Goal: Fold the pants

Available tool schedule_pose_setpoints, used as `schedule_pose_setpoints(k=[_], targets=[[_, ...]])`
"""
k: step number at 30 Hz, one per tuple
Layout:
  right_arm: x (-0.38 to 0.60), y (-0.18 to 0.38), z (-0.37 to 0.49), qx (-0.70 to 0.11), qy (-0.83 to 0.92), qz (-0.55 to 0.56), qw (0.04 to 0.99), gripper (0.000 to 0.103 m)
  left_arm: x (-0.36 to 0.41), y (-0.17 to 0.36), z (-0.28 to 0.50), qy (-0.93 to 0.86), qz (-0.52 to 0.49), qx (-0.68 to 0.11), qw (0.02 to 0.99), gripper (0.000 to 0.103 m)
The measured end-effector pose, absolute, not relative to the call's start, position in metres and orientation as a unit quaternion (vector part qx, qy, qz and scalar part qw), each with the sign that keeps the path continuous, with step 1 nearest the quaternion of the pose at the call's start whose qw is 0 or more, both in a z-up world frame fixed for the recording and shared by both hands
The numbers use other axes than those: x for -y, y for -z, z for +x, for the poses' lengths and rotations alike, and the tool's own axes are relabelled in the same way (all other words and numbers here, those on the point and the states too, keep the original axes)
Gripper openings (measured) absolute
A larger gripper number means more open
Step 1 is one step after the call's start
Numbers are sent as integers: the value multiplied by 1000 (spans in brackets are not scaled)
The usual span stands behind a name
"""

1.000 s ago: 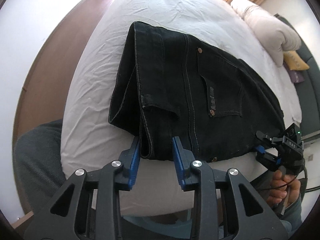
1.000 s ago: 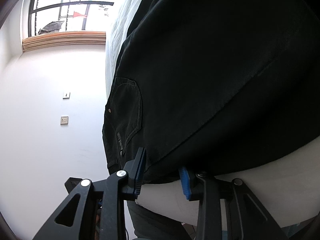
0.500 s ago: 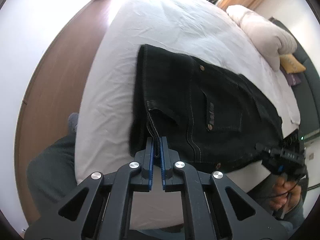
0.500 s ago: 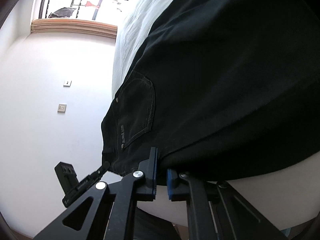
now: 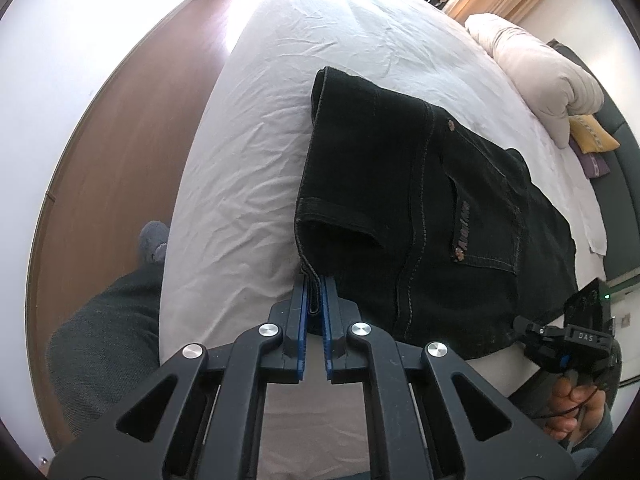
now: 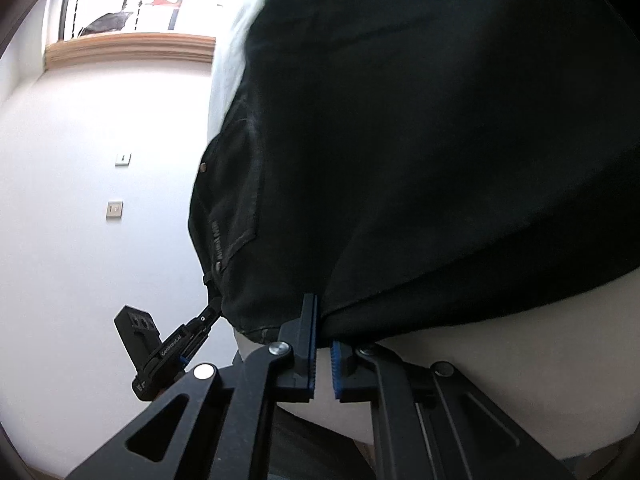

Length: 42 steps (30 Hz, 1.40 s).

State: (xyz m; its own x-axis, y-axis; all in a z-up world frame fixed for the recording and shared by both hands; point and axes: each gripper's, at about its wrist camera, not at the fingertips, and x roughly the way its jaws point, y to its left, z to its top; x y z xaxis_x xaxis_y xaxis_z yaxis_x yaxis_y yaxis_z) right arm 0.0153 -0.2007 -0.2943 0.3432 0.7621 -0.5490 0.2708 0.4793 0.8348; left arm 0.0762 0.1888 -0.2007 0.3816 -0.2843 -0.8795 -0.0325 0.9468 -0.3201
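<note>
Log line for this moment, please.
left claw: shut on pants | right claw: shut on pants | pants: on bed

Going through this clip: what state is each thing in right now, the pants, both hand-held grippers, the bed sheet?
Black pants: folded over, lying on the bed, near edge pinched at two spots.
Left hand-held gripper: shut on the pants' near corner by the waistband.
Right hand-held gripper: shut on the pants' near edge; jaws have just been closing.
White bed sheet: spread, wrinkled.
Pillow: lying at the far side of the bed.

Matt black denim pants [image 5: 420,208], creased white cotton sheet [image 5: 256,152], smooth wooden floor [image 5: 120,128]
</note>
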Motion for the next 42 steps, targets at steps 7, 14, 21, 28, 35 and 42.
schedule_pose_setpoints(k=[7, 14, 21, 28, 35, 42], targets=[[223, 260, 2, -578, -209, 471, 634, 57, -206, 205, 70, 89, -188, -552, 807, 29], [332, 187, 7, -438, -174, 450, 759, 56, -242, 170, 48, 8, -182, -537, 824, 62], [353, 261, 48, -500, -95, 437, 742, 45, -127, 83, 92, 152, -107, -461, 868, 62], [351, 241, 22, -514, -76, 368, 771, 42, -36, 177, 174, 162, -32, -542, 824, 60], [271, 182, 125, -489, -250, 251, 798, 44, -43, 188, 175, 160, -16, -532, 831, 62], [243, 254, 240, -528, -209, 304, 765, 18, -50, 198, 168, 168, -16, -507, 845, 62]])
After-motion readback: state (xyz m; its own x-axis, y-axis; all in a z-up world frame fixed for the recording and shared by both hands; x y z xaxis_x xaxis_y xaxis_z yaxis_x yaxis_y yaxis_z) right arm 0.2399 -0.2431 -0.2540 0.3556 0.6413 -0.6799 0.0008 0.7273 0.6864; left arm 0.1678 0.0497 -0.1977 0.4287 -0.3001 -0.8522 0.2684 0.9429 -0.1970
